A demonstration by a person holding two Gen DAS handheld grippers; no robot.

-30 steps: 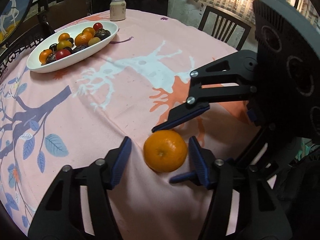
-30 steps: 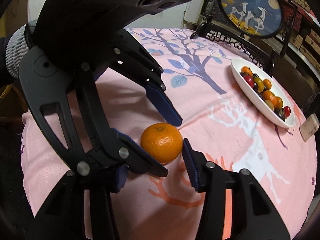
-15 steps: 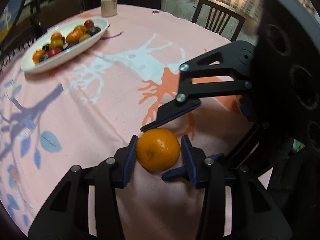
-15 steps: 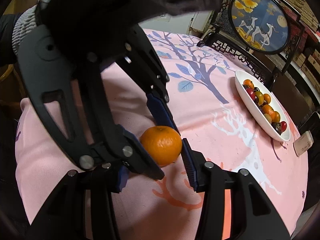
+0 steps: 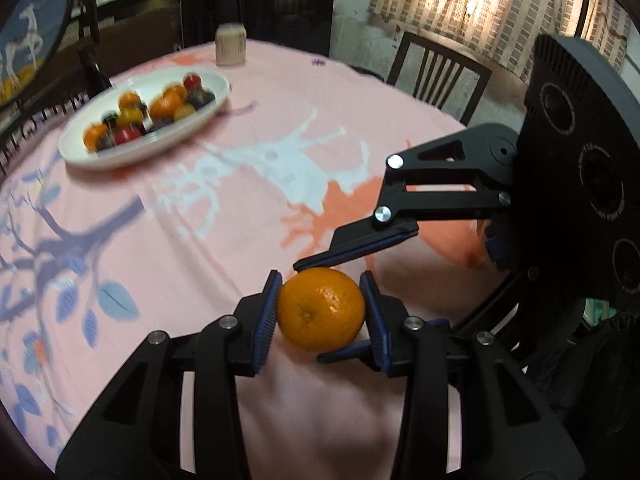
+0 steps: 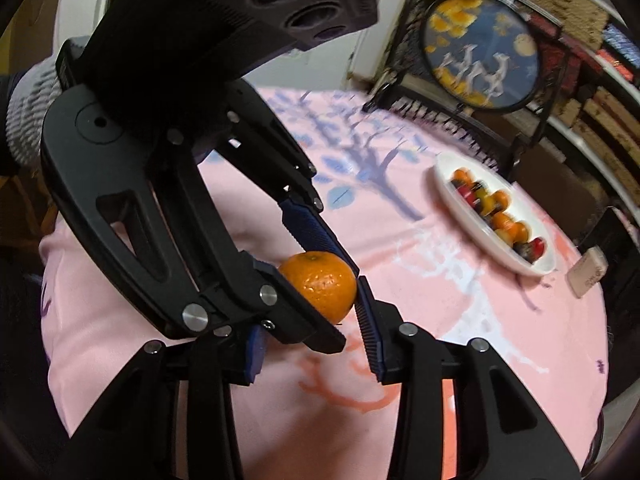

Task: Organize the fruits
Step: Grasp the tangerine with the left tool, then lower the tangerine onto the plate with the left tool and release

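An orange (image 5: 321, 309) sits between the blue pads of my left gripper (image 5: 320, 312), which is shut on it and holds it just over the pink tablecloth. It also shows in the right wrist view (image 6: 320, 284). My right gripper (image 6: 312, 344) stands crosswise around the same orange, jaws spread; its right pad touches or nearly touches the fruit. The right gripper's fingers (image 5: 360, 248) show from the side in the left wrist view. A white oval dish (image 5: 200, 120) with several small fruits stands far left; it also shows in the right wrist view (image 6: 472, 236).
A cream can (image 5: 230, 45) stands beyond the dish. A small box (image 6: 588, 272) lies at the table's far right edge. Dark chairs (image 5: 436, 76) ring the round table. A round framed picture (image 6: 480, 52) stands behind it.
My left gripper has closed on the orange and lifted it slightly. Both views have tilted up, with the dish now blurred. The right gripper stays around the fruit.
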